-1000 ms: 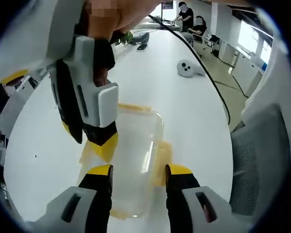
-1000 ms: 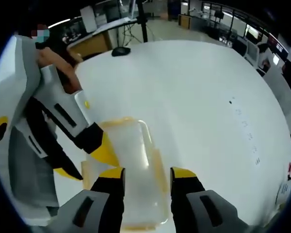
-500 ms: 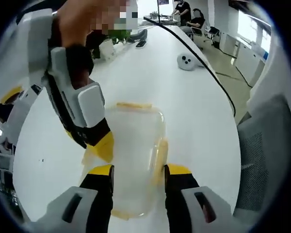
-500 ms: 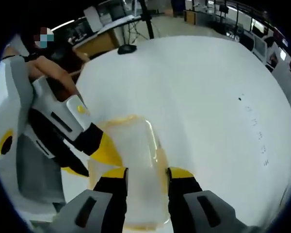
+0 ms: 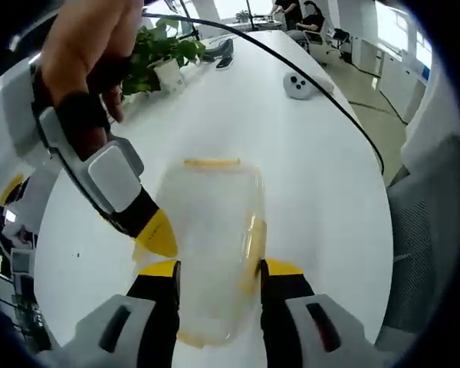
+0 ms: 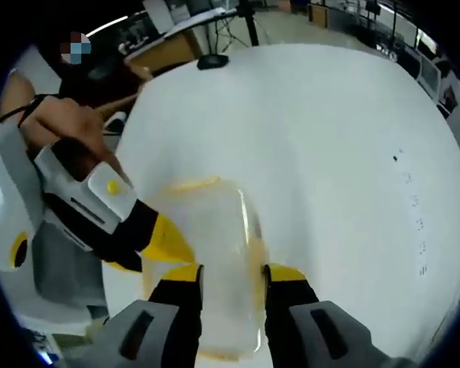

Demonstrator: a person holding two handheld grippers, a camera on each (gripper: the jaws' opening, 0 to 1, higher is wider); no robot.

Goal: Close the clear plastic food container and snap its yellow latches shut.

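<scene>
The clear plastic container [image 5: 211, 222] lies on the white table [image 5: 314, 184] with its lid on. Yellow latches show at its far end [image 5: 211, 162] and along its right side [image 5: 253, 241]. My left gripper [image 5: 218, 270] hangs over the container's near end, jaws apart on either side of it. The right gripper's yellow tip [image 5: 155, 234] touches the container's left edge. In the right gripper view the same container [image 6: 215, 245] lies between the spread jaws of my right gripper [image 6: 231, 274]. There the left gripper's yellow tip [image 6: 169, 241] rests against the container's left side.
A potted plant [image 5: 157, 57], a white round device [image 5: 297, 86] and a black cable [image 5: 330, 96] are on the far part of the table. A grey chair [image 5: 433, 245] stands at the right edge. A hand [image 6: 61, 126] holds the left gripper. A dark object [image 6: 211, 61] lies far off.
The yellow latch on the container's right side lay spread flat and now shows as a narrow strip against the wall. Each gripper's tip has slid outward to the container's left edge.
</scene>
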